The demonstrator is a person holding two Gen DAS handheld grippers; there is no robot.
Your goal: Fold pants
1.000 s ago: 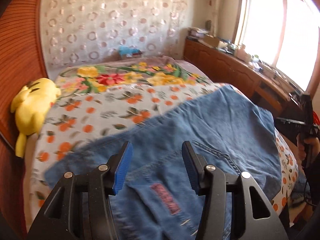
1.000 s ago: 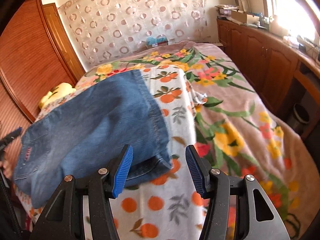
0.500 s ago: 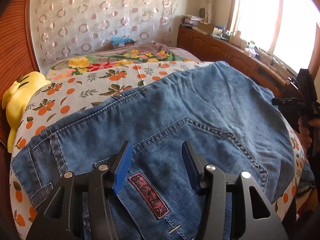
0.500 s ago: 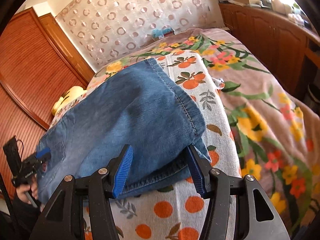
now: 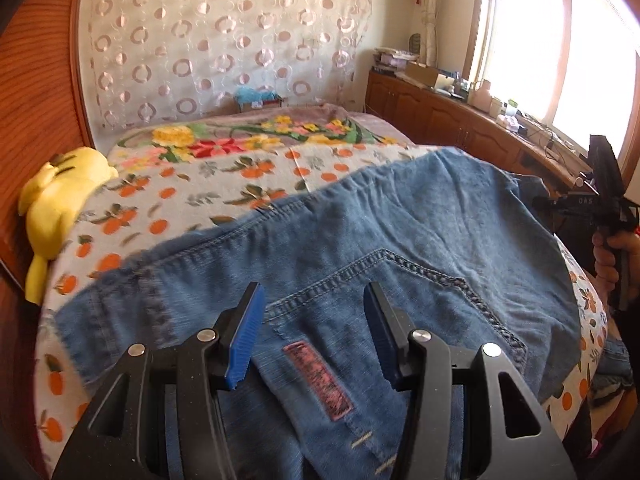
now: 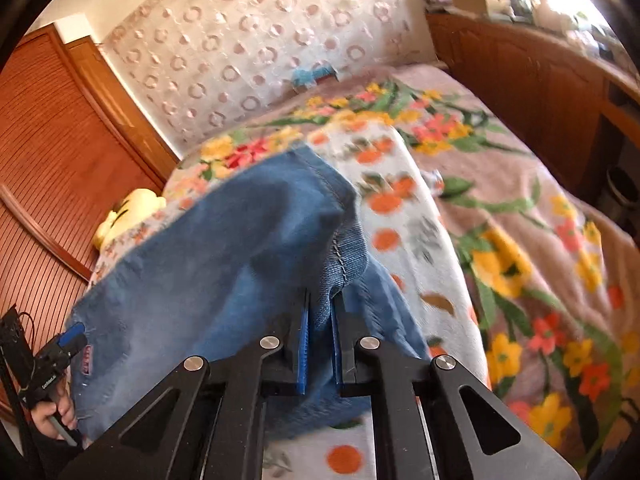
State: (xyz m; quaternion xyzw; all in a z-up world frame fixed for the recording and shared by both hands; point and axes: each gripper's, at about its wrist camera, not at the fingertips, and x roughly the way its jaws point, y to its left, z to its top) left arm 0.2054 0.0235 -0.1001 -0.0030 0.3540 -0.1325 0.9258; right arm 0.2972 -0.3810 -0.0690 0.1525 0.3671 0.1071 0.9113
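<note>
Bed (image 6: 420, 240); right hand-held gripper (image 6: 320, 320) pinching jeans (image 6: 240, 260)

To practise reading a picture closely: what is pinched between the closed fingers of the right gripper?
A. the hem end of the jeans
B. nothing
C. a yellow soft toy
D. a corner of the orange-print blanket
A: in the right wrist view the right gripper has just closed, and a bunched fold of the jeans sits between its blue pads.

Sunlit window (image 5: 560, 52) above a cluttered wooden cabinet (image 5: 448, 120), circle-patterned curtain (image 5: 224, 40), ribbed wood wardrobe (image 6: 44, 140).
</note>
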